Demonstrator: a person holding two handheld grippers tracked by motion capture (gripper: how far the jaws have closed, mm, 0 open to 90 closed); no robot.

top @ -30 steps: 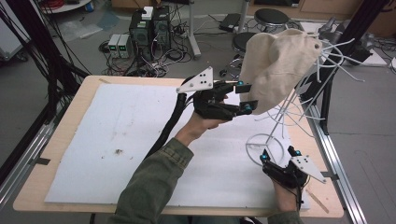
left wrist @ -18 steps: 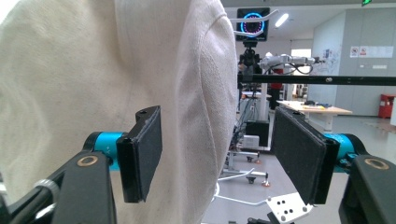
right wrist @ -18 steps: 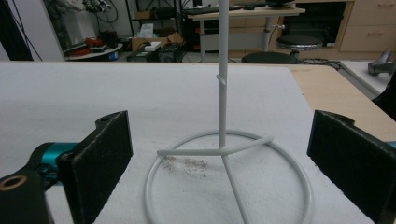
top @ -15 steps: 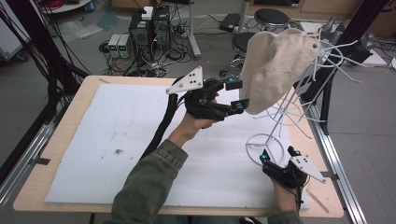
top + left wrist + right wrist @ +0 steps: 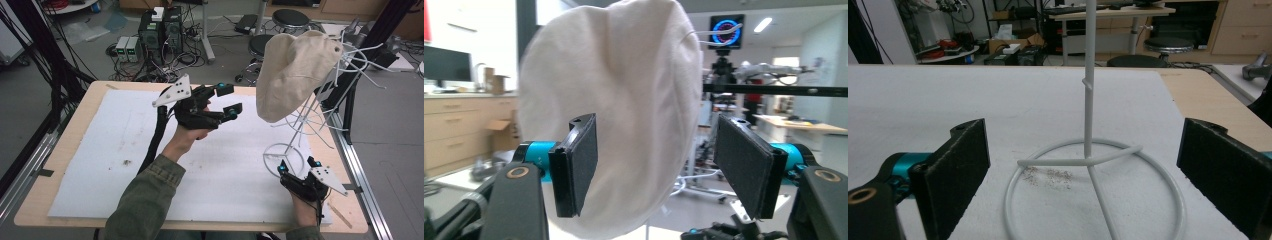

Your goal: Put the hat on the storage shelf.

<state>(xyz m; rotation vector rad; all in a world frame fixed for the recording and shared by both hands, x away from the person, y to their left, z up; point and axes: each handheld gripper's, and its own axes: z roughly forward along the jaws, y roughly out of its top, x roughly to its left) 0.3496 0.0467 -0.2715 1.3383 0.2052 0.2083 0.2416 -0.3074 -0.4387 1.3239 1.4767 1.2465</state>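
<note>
- The left gripper [image 5: 231, 100] is held up off the table, forearm in an olive sleeve [image 5: 145, 200] reaching diagonally up from the bottom edge, wrist cocked so the jaws point sideways toward the hat.
- Its jaws have just been opening and now stand wide apart, with nothing pinched between the pads [image 5: 584, 160].
- The floppy cream-coloured cloth hat [image 5: 292, 70] hangs on the top of the thin white wire stand [image 5: 300, 125], just ahead of the left gripper's jaw tips with a clear gap between them in the high view; in the left gripper view it sits straight in front, behind the two pads.
- The right gripper [image 5: 296, 165] sits low near the table's near right corner, hand coming up from the bottom edge, jaws aimed at the stand's foot.
- Its jaws are spread wide too, holding nothing; the stand's round white wire base ring [image 5: 1093, 195] lies on the white foam sheet [image 5: 100, 150] just ahead of and between them, not touched as far as I can see.
</note>
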